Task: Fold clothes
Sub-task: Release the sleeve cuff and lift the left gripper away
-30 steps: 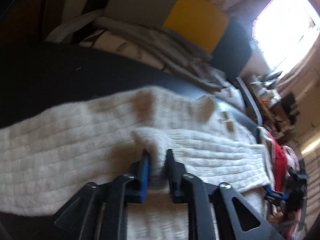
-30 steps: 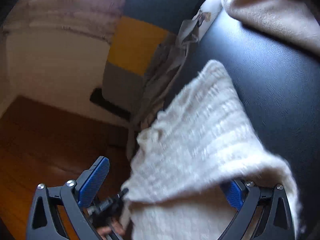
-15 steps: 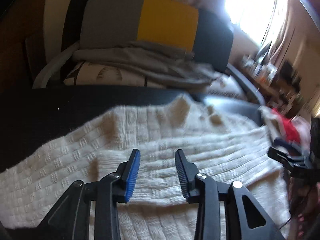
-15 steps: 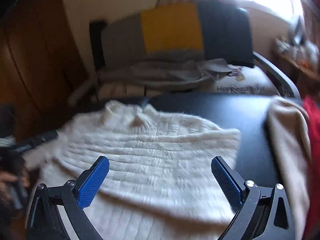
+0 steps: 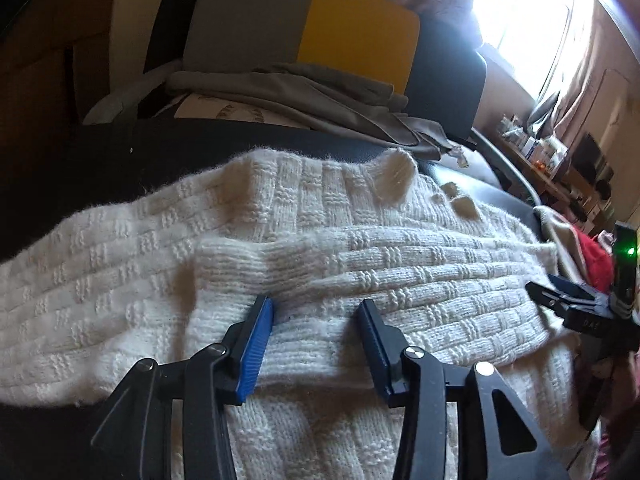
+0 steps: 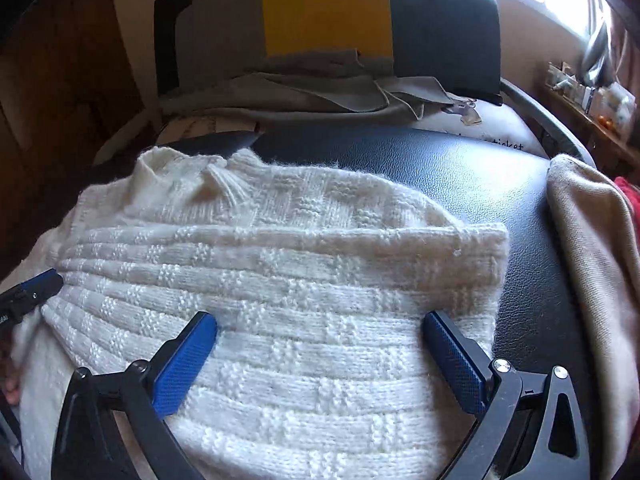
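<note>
A cream knitted sweater (image 5: 360,272) lies on a black leather surface (image 5: 120,152), with a sleeve folded across its body. My left gripper (image 5: 316,308) is open and empty, its fingers resting over the folded sleeve's cuff end. The right gripper also shows at the right edge of the left wrist view (image 5: 576,304). In the right wrist view the sweater (image 6: 300,272) fills the middle of the black surface (image 6: 460,176). My right gripper (image 6: 320,324) is wide open and empty just above the sweater. The left gripper's tip (image 6: 28,296) shows at the left edge.
A chair with a grey, yellow and black back (image 6: 328,12) stands behind, with grey clothes (image 6: 312,92) piled on its seat. A beige garment (image 6: 588,240) and a red one (image 5: 596,260) lie at the right. A cluttered shelf (image 5: 540,152) stands under a bright window.
My left gripper let go of the sleeve fold and opened. My right gripper swung round from the sweater's side to face it from the front. The sleeve now lies flat across the body.
</note>
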The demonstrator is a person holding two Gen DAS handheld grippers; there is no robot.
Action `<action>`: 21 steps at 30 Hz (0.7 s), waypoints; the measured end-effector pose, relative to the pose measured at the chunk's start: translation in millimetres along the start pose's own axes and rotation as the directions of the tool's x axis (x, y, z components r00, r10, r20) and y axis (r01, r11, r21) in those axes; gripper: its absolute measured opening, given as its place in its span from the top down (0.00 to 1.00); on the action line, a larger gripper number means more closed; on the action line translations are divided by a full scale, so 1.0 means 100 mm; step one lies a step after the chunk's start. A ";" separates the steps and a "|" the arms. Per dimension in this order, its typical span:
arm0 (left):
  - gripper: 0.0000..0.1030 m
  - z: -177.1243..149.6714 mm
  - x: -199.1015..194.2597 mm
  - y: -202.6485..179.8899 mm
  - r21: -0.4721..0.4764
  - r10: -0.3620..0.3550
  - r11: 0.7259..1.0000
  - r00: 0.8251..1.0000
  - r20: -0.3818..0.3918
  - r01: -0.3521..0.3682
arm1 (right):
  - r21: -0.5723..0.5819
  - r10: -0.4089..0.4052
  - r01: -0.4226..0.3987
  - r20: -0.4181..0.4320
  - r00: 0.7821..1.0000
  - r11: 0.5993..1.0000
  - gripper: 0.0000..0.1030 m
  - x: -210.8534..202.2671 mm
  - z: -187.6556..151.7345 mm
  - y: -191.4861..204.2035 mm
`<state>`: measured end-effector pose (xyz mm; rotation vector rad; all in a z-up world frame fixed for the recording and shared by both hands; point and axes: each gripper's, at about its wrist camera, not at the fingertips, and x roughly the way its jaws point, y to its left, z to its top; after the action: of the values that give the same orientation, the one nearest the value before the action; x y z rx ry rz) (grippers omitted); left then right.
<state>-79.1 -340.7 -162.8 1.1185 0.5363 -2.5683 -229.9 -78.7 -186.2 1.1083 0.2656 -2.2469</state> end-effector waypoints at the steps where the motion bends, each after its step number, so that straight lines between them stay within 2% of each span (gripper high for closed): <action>1: 0.56 0.02 0.00 -0.02 0.003 0.008 1.000 1.000 -0.007 -0.008 | 0.001 0.002 -0.002 0.002 1.000 1.000 0.00 0.00 0.01 0.01; 2: 0.56 0.04 0.00 -0.04 0.006 0.016 1.000 1.000 -0.015 -0.016 | 0.002 0.003 -0.003 0.004 1.000 1.000 0.00 0.01 0.01 0.01; 3: 0.56 0.09 -0.02 -0.06 0.003 -0.016 1.000 1.000 -0.018 0.016 | 0.003 0.005 -0.005 0.006 1.000 1.000 0.00 0.01 0.02 0.02; 5: 0.55 0.22 -0.11 -0.12 -0.008 -0.138 0.990 0.990 -0.020 0.138 | 0.005 0.007 -0.007 0.011 1.000 1.000 0.00 0.02 0.03 0.03; 7: 0.49 0.42 -0.18 -0.24 0.000 -0.270 0.963 0.963 -0.008 0.270 | 0.001 0.002 -0.002 0.014 1.000 1.000 0.00 0.00 0.02 0.04; 8: 0.49 0.54 -0.18 -0.32 0.014 -0.310 0.951 0.951 -0.002 0.310 | -0.003 -0.003 0.003 0.014 1.000 1.000 0.00 0.00 0.02 0.05; 12: 0.47 1.02 0.12 -0.66 0.066 -0.381 0.921 0.923 -0.056 0.385 | -0.036 -0.023 0.023 0.020 1.000 0.999 0.00 -0.06 0.04 0.12; 14: 0.47 1.19 0.35 -0.82 0.083 -0.401 0.909 0.910 -0.104 0.409 | -0.107 -0.011 0.016 0.052 0.999 0.994 0.00 -0.15 0.08 0.22; 16: 0.47 1.32 0.63 -0.93 0.069 -0.429 0.892 0.886 -0.176 0.446 | -0.191 0.063 -0.050 0.062 0.996 0.980 0.00 -0.20 0.13 0.36; 19: 0.47 1.44 1.05 -1.03 0.018 -0.452 0.881 0.852 -0.265 0.472 | -0.249 0.146 -0.136 0.022 0.989 0.959 0.00 -0.13 0.10 0.51; 20: 0.47 1.47 1.17 -1.05 -0.003 -0.467 0.874 0.835 -0.292 0.487 | -0.259 0.163 -0.156 0.006 0.987 0.953 0.00 -0.08 0.06 0.55; 21: 0.47 1.49 1.25 -1.06 -0.020 -0.494 0.857 0.811 -0.315 0.514 | -0.264 0.172 -0.168 -0.009 0.985 0.950 0.00 -0.04 0.03 0.58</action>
<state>-299.0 -326.1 -139.0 1.6042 0.9445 -2.8740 -195.0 -124.4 -176.1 0.9364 0.4330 -1.9980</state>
